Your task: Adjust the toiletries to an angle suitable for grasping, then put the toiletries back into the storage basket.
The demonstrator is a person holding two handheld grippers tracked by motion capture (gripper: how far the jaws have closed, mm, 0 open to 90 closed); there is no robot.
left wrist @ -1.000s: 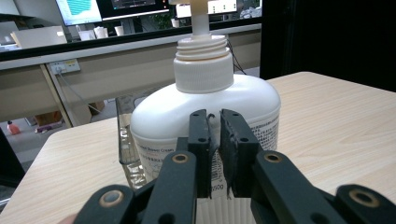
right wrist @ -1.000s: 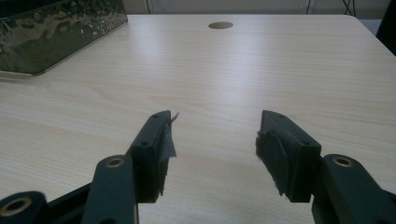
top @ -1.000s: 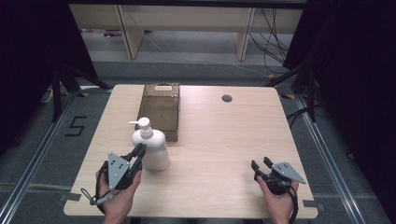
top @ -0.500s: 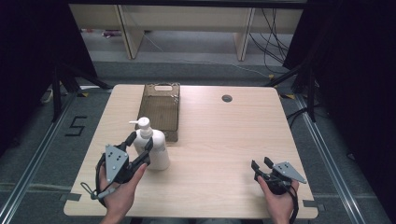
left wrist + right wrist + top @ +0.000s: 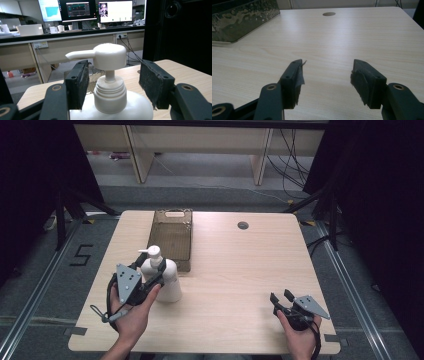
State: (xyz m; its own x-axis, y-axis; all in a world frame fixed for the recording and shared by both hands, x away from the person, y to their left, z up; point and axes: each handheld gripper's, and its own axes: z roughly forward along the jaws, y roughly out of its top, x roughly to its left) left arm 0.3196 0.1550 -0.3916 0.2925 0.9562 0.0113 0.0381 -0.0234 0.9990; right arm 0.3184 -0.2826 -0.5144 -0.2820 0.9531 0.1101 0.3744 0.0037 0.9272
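Left gripper view has the left gripper (image 5: 113, 85) jaws just swung wide around the white pump bottle (image 5: 110, 87) neck near the table's front left, so centre, then squeeze evenly, while the right gripper (image 5: 327, 82) idles wide and empty.

A: Which colours were recorded on the pump bottle (image 5: 164, 279) and the table (image 5: 240, 265)?

B: The pump bottle was shown in plain white, pump head included. The table was rendered in pale wood with a fine lengthwise grain, interrupted by one small dark grey round insert (image 5: 243, 225).

A: And the remaining items?

B: The tray (image 5: 171, 240) was seen as translucent smoky brown. The left gripper (image 5: 150, 270) and right gripper (image 5: 281, 296) were coloured black, each topped by a grey plate.
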